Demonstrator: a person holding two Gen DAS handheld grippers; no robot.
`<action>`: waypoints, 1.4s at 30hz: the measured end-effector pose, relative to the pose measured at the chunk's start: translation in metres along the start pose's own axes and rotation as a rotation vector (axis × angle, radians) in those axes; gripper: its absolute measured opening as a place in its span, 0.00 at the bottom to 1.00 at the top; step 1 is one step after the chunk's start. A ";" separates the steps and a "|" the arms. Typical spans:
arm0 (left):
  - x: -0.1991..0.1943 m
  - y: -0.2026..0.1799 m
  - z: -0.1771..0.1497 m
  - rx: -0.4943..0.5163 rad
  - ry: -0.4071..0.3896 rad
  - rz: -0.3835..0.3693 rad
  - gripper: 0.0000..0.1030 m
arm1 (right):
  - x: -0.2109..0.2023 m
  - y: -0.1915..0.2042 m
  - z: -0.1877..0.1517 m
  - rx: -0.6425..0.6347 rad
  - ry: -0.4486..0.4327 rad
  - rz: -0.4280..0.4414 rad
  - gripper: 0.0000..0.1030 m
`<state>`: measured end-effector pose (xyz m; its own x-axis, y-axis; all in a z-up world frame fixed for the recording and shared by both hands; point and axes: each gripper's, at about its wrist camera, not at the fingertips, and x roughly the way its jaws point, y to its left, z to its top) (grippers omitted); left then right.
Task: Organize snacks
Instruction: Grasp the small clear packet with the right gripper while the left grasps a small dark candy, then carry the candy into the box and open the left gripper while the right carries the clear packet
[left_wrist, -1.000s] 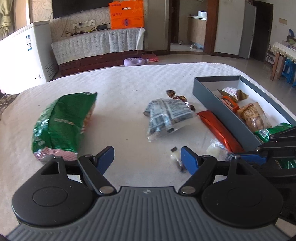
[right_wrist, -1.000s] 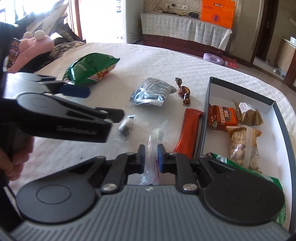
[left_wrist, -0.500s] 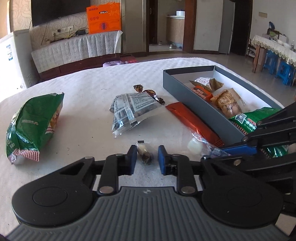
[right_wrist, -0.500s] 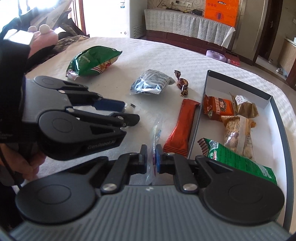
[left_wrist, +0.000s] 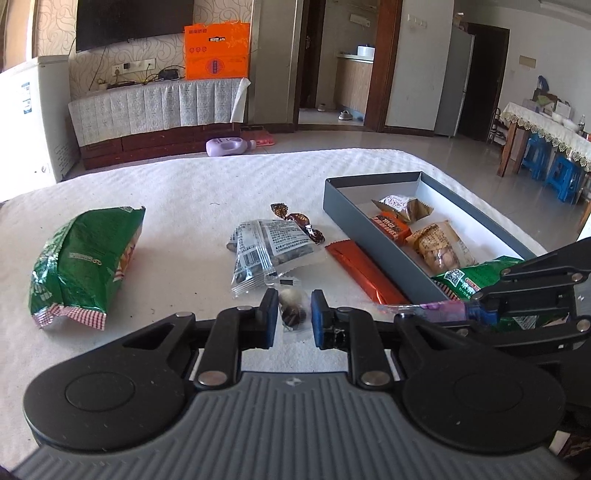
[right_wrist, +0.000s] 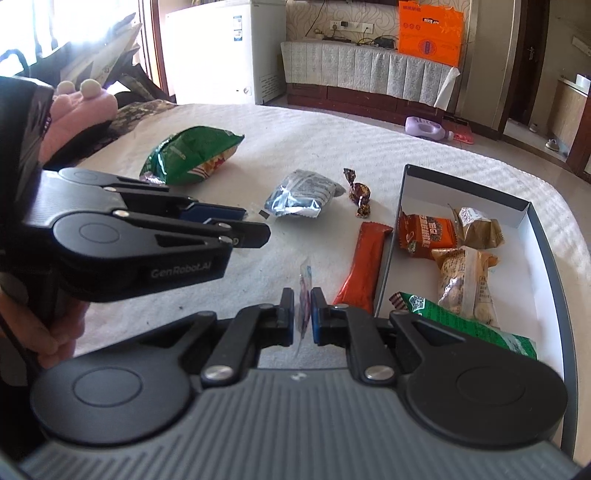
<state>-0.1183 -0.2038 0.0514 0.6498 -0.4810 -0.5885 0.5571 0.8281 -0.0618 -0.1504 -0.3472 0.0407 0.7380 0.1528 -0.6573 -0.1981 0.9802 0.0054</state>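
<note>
Left gripper (left_wrist: 293, 317) clamped on a small wrapped sweet (left_wrist: 291, 308), right gripper (right_wrist: 303, 317) pinching a thin clear packet (right_wrist: 305, 295) edge-on, both above the white bed (left_wrist: 177, 192); grey box (right_wrist: 532, 236) lies right, nearer the right gripper, interior shown fully only by right view.

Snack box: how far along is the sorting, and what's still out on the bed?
Done: four packets lie in the grey box. In hand: the left gripper is shut on a small clear-wrapped candy; the right gripper is shut on a thin clear wrapper. Left out: the green chip bag, silver packet, brown twist candies and orange bar.
</note>
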 end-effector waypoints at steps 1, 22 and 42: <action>-0.002 -0.001 0.000 0.010 0.003 0.008 0.22 | -0.001 0.001 0.000 0.001 -0.001 0.003 0.11; 0.017 0.013 -0.025 -0.036 0.086 0.015 0.22 | 0.033 0.017 -0.003 -0.068 0.078 -0.039 0.14; -0.001 -0.023 0.016 -0.012 -0.026 -0.034 0.20 | -0.037 -0.013 0.015 0.037 -0.113 -0.016 0.14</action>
<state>-0.1235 -0.2266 0.0665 0.6440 -0.5158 -0.5650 0.5725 0.8148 -0.0913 -0.1654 -0.3633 0.0759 0.8096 0.1480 -0.5680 -0.1630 0.9863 0.0247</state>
